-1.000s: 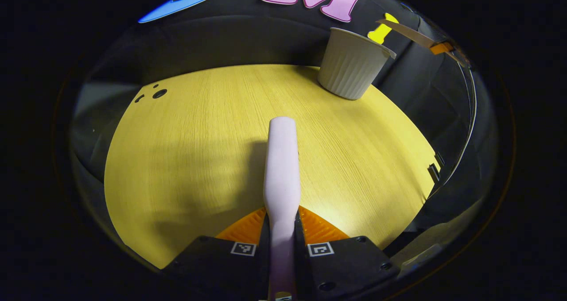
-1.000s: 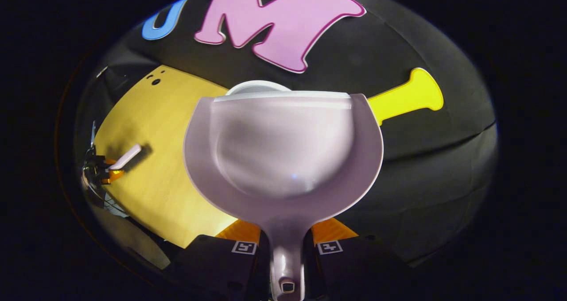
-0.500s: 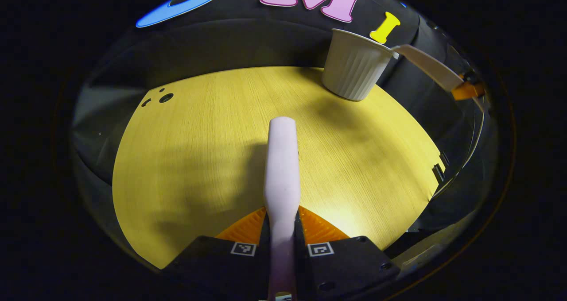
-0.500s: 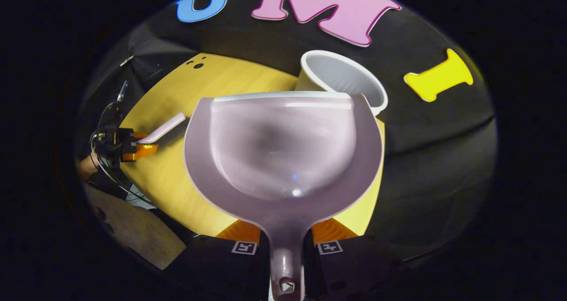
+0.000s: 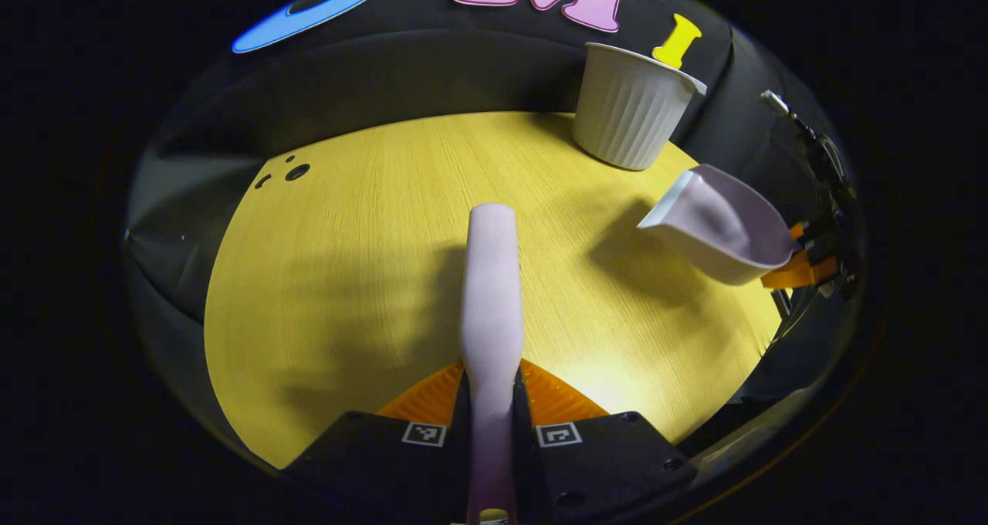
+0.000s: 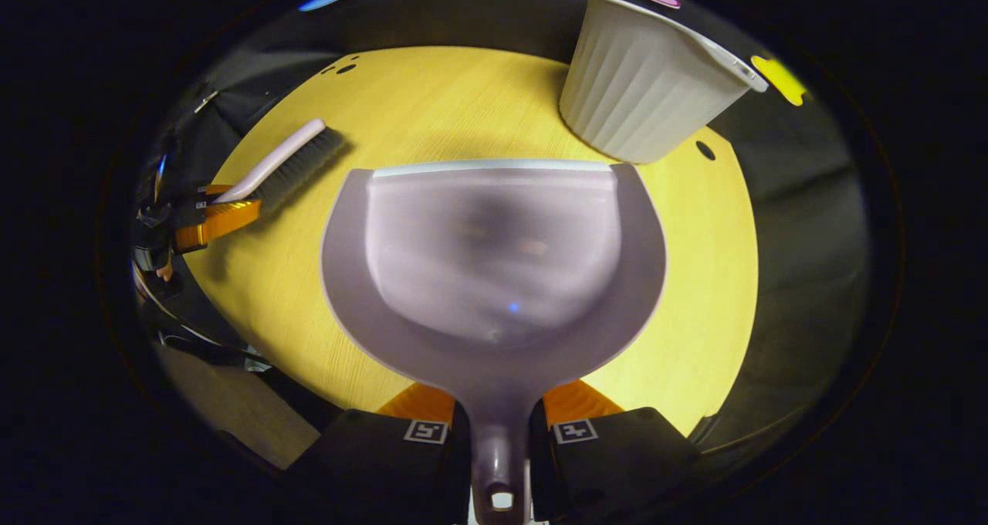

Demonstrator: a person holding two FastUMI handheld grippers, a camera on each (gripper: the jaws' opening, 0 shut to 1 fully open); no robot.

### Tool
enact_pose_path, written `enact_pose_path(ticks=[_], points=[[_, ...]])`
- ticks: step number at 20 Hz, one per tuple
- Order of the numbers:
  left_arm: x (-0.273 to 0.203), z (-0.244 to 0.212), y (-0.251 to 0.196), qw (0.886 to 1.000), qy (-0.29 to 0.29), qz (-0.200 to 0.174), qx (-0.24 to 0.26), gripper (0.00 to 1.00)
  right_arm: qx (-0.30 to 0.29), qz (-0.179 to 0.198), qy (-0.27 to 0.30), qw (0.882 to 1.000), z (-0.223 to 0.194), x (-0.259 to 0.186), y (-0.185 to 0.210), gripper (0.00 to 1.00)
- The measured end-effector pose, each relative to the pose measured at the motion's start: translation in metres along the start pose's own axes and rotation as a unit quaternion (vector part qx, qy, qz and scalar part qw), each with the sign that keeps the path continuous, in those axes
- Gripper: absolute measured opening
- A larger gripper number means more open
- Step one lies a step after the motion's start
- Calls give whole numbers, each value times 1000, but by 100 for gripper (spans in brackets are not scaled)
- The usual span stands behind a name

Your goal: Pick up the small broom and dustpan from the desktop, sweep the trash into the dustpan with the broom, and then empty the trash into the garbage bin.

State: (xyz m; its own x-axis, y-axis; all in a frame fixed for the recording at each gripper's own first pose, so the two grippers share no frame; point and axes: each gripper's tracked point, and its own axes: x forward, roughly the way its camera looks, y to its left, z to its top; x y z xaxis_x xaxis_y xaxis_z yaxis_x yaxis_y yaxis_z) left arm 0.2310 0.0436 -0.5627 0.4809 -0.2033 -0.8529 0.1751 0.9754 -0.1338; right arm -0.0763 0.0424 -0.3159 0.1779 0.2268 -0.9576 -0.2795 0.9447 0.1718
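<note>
The right gripper (image 6: 498, 425), clamped on the dustpan (image 6: 494, 262) handle, holds its mouth toward the nearby garbage bin (image 6: 641, 93), apparently empty, while the left gripper (image 5: 492, 425) grips the broom (image 5: 491, 293), lengthwise above the desktop (image 5: 347, 262).

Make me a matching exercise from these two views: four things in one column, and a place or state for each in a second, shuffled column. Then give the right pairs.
Things
1. broom
2. dustpan
3. garbage bin
4. table

Places or states
A. stands upright near the far edge of the tabletop
B. handle clamped in the right gripper
C. yellow wood-grain top beneath everything
D. handle clamped in the left gripper

Pairs: 1-D, 2-B, 3-A, 4-C
</note>
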Motion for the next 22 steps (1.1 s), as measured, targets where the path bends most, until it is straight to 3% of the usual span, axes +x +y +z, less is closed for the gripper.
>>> enact_pose_path(ticks=[8, 12, 17, 18, 22], points=[[20, -1, 4, 1000, 11, 22, 12, 28, 20, -11, 3, 1000, -9, 28, 22, 35], [24, -3, 4, 999, 16, 29, 10, 32, 23, -6, 9, 1000, -10, 26, 18, 35], [25, -2, 1, 999, 17, 35, 11, 30, 36, 6, 7, 999, -11, 27, 15, 36], [24, -2, 3, 999, 16, 34, 12, 34, 36, 6, 7, 999, -12, 27, 15, 36], [21, 4, 0, 999, 9, 36, 33, 33, 37, 10, 15, 999, -13, 25, 16, 37]])
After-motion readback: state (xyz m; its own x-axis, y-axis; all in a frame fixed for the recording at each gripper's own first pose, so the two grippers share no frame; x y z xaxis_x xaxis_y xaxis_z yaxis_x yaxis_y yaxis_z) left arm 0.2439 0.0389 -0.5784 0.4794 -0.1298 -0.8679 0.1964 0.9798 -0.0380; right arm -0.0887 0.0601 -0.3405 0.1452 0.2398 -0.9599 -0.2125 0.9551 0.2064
